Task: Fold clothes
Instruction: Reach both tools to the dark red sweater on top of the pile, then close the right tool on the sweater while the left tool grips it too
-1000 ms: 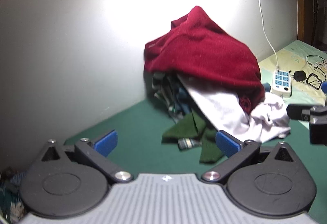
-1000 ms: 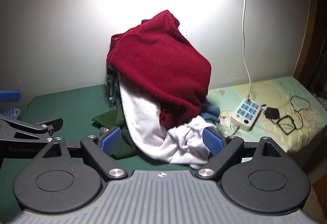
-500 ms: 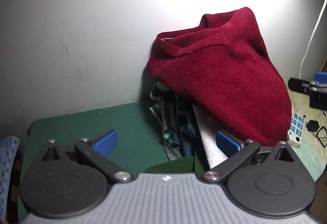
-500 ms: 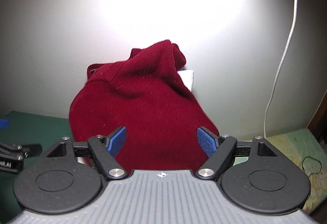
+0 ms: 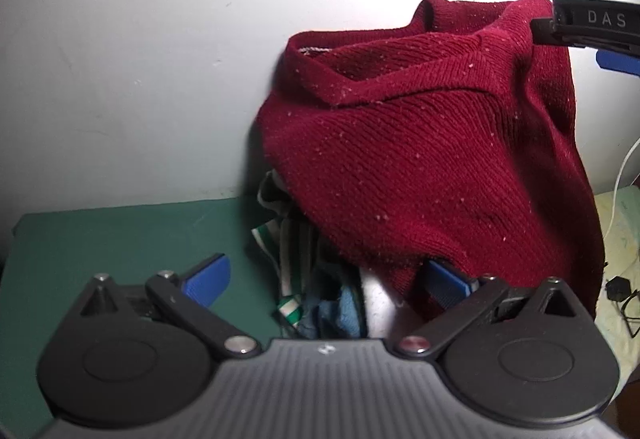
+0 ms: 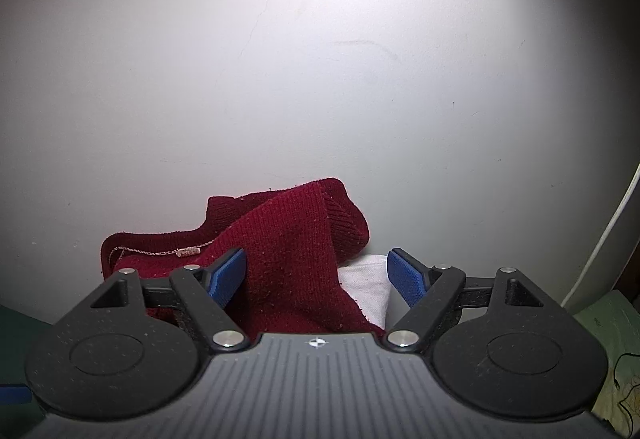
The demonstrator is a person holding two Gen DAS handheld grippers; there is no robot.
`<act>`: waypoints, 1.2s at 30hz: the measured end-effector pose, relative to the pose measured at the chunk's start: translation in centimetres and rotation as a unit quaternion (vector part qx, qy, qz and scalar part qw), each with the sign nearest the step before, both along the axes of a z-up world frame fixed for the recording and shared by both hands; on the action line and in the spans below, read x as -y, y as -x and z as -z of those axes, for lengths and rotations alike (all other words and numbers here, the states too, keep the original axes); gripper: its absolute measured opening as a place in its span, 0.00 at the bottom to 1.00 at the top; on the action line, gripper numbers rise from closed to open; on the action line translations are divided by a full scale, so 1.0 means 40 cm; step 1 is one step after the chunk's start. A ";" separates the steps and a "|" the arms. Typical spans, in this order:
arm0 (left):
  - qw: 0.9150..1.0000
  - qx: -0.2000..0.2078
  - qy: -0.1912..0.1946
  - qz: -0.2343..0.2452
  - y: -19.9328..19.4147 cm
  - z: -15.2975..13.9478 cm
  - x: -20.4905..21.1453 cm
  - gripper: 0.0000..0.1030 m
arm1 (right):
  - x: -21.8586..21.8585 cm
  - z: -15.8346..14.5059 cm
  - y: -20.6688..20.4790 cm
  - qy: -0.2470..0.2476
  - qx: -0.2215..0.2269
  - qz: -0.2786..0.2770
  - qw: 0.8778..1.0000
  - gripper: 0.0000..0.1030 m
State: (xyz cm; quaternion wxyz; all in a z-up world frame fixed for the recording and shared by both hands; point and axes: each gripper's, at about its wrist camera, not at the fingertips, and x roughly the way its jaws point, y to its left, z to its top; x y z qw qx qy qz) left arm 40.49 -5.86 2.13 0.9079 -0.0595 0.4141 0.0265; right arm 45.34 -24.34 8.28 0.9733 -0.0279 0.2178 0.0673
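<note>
Grippers had closed in on the clothes pile against the far wall within a second, right gripper (image 6: 318,275) wide astride the red sweater (image 5: 424,167) peak, left gripper (image 5: 326,279) wide at its base, nothing gripped, so folding had not begun.

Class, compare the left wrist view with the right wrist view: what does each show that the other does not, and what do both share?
Only the left wrist view shows the striped garment and blue cloth under the pile, and the right gripper's black finger at the sweater's top.

Only the right wrist view shows the sweater's neck label.

Both show the red sweater topping the pile, the wall, the green mat and white fabric.
</note>
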 end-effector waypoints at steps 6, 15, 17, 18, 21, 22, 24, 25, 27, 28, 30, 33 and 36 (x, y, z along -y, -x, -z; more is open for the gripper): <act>0.999 -0.007 0.027 0.023 -0.046 -0.009 -0.018 1.00 | 0.008 0.001 -0.026 0.023 0.011 0.001 1.000 0.79; 0.995 0.006 0.077 0.056 -0.065 -0.011 -0.048 1.00 | 0.036 -0.001 -0.042 0.024 0.022 -0.017 0.999 0.83; 0.996 0.015 0.065 0.062 -0.062 -0.017 -0.034 0.98 | 0.040 0.013 -0.053 0.013 0.006 -0.028 1.000 0.70; 0.996 0.021 0.058 0.066 -0.058 -0.021 -0.028 0.97 | 0.043 0.018 -0.058 0.007 -0.004 -0.034 0.999 0.51; 0.994 0.029 0.063 0.084 -0.043 -0.041 -0.023 0.79 | 0.050 0.024 -0.060 -0.015 -0.024 -0.063 0.998 0.10; 0.993 0.031 0.063 0.090 -0.039 -0.047 -0.019 0.70 | 0.047 0.022 -0.053 -0.012 -0.019 -0.064 0.998 0.10; 0.993 0.032 0.056 0.097 -0.035 -0.057 -0.004 0.61 | 0.041 0.020 -0.038 0.006 -0.006 -0.067 0.998 0.09; 0.993 0.035 0.050 0.101 -0.032 -0.062 0.004 0.55 | 0.041 0.018 -0.032 0.011 -0.001 -0.068 0.998 0.09; 0.993 0.042 0.036 0.104 -0.023 -0.069 0.017 0.49 | 0.040 0.015 -0.023 0.016 0.004 -0.065 0.998 0.08; 0.993 0.046 0.031 0.104 -0.017 -0.072 0.020 0.45 | 0.041 0.010 -0.014 0.017 0.008 -0.066 0.998 0.08; 0.993 0.050 0.030 0.102 -0.008 -0.076 0.018 0.40 | 0.046 0.000 0.012 0.020 0.017 -0.067 0.997 0.08; 0.993 0.054 0.036 0.098 0.003 -0.079 0.000 0.32 | 0.066 -0.019 0.051 0.012 0.025 -0.071 0.997 0.08; 0.993 0.052 0.048 0.096 0.017 -0.077 -0.026 0.27 | 0.080 -0.040 0.092 0.004 0.030 -0.079 0.996 0.08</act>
